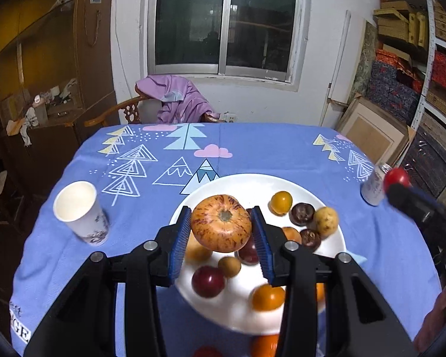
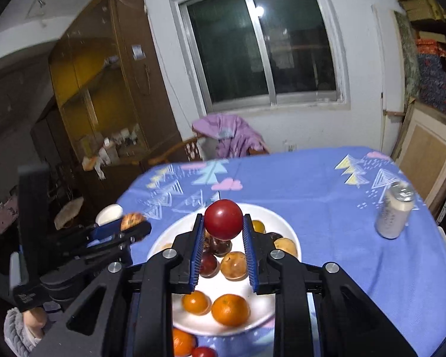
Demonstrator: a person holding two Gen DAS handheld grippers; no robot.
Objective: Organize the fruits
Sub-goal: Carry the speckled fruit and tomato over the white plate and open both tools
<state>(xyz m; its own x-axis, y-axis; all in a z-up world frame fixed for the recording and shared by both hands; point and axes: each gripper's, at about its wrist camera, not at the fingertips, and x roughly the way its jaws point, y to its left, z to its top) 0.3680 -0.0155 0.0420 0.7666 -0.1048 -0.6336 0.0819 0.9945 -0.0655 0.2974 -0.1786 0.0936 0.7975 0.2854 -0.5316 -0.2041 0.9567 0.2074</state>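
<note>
While the left gripper (image 1: 221, 229) has its jaws clenched on a streaked apple (image 1: 221, 223) and the right gripper (image 2: 223, 232) grasps a red tomato (image 2: 223, 218), both fruits hang above the white plate (image 1: 223, 312) below the jaws. Most fruit already lies there; an orange (image 2: 183, 342) and a red fruit (image 2: 203, 352) wait on the desk behind the plate.

A streaked orange-red apple (image 1: 221, 223) sits clamped between the left gripper (image 1: 222, 228) fingers, stem end facing back. A glossy red tomato (image 2: 223, 219) is pinched at the right gripper (image 2: 223, 232) fingertips. Below both, a white plate (image 1: 246, 321) holds oranges, plums and small fruit.
</note>
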